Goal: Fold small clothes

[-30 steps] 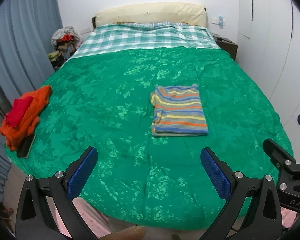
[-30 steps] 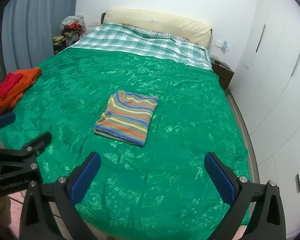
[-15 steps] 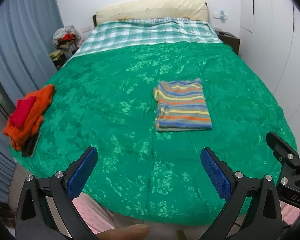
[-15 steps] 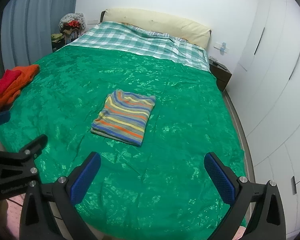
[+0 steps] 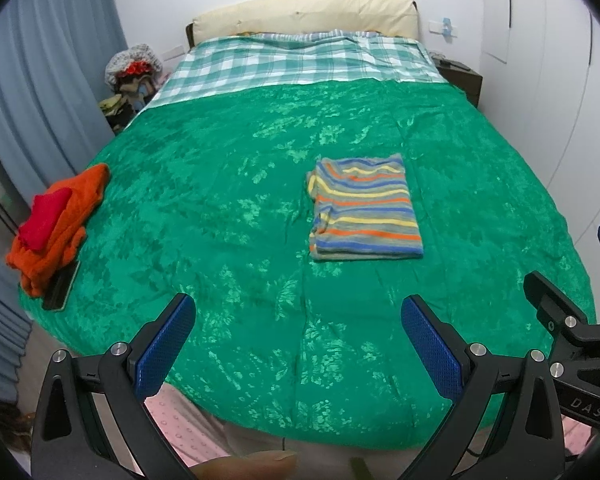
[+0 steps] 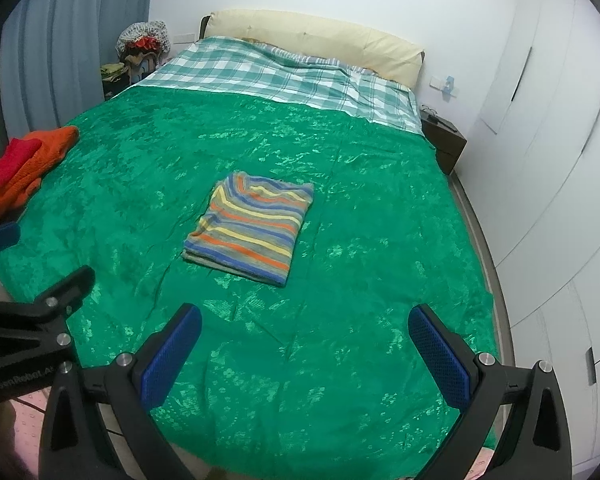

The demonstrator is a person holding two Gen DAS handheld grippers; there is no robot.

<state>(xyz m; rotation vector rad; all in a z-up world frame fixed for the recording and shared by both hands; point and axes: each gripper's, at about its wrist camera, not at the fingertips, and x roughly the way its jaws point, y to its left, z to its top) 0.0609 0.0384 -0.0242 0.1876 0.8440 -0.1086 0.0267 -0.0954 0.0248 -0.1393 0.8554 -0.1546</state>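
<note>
A striped garment (image 5: 364,208), folded into a neat rectangle, lies on the green bedspread (image 5: 220,200) near the middle of the bed; it also shows in the right wrist view (image 6: 252,228). My left gripper (image 5: 298,312) is open and empty, held back above the foot of the bed. My right gripper (image 6: 304,320) is open and empty too, well short of the garment. A pile of orange and red clothes (image 5: 56,224) sits at the bed's left edge, also in the right wrist view (image 6: 20,168).
A dark phone (image 5: 62,286) lies beside the orange pile at the bed's left edge. A checked sheet (image 5: 300,64) and cream pillow (image 5: 304,12) are at the head. A nightstand (image 6: 444,144) and white wardrobe (image 6: 560,140) stand on the right, blue curtains (image 5: 40,80) on the left.
Both grippers have drawn back and up from the bed, so the striped garment looks smaller and farther away. Both stay open and empty.
</note>
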